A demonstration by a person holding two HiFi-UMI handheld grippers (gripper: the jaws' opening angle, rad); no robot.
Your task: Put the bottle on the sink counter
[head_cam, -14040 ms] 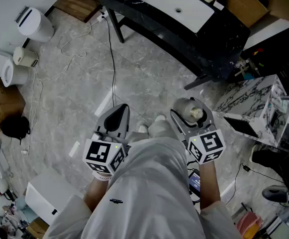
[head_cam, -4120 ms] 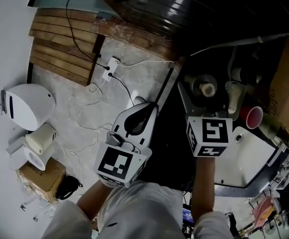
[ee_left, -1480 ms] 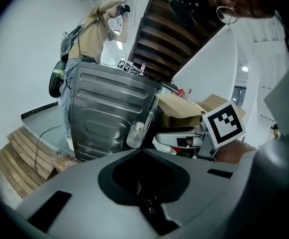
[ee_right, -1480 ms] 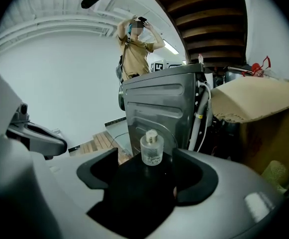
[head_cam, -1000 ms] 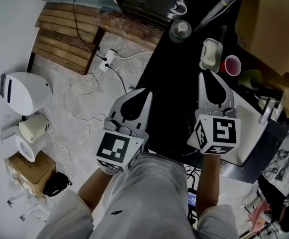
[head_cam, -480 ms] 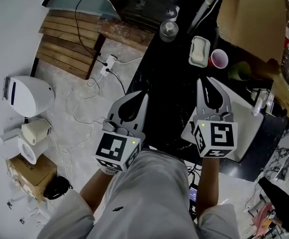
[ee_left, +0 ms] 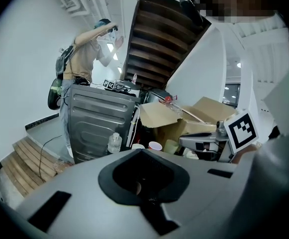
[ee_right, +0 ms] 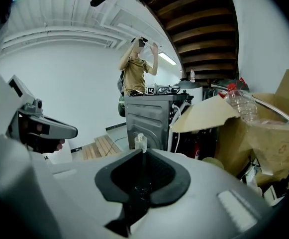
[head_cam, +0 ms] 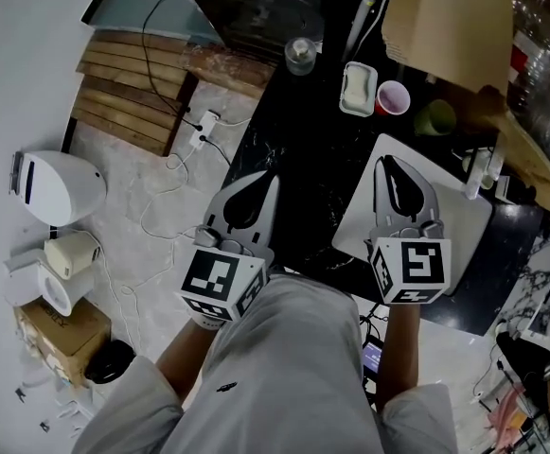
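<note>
Bottle [head_cam: 301, 55] first: it stands upright at the far end of the black bench [head_cam: 303, 192], a clear one with a pale cap. It is just left of the soap dish [head_cam: 358, 76] and well apart from both of my tools. Nothing touches it. I read the placing as done, so the step in hand looks to me like standing clear, not a carry.

My left gripper [head_cam: 271, 180] is clenched on nothing. Its own view shows the two jaws meeting at the tips with only the dark hollow behind them, and it hangs over the near left edge of the bench. My right gripper [head_cam: 386, 163] hangs over the white sink basin [head_cam: 459, 244]. Its jaws have just been closing and now sit together with nothing between them. In both gripper views the bottle shows beyond the jaw tips, in front of a grey ribbed panel [ee_left: 99, 118].

Next move, as I judge it: little is needed. If the bottle counts as placed where it is, I keep both tools clear of it. I also stay clear of the red cup [head_cam: 393, 97] and green cup [head_cam: 435, 116] in a row to its right. If it should sit nearer the basin, I would open the right gripper and reach past the soap dish. I would close low on the bottle's body so it does not tip. I cannot tell whether it holds liquid, so I would go slowly.
</note>
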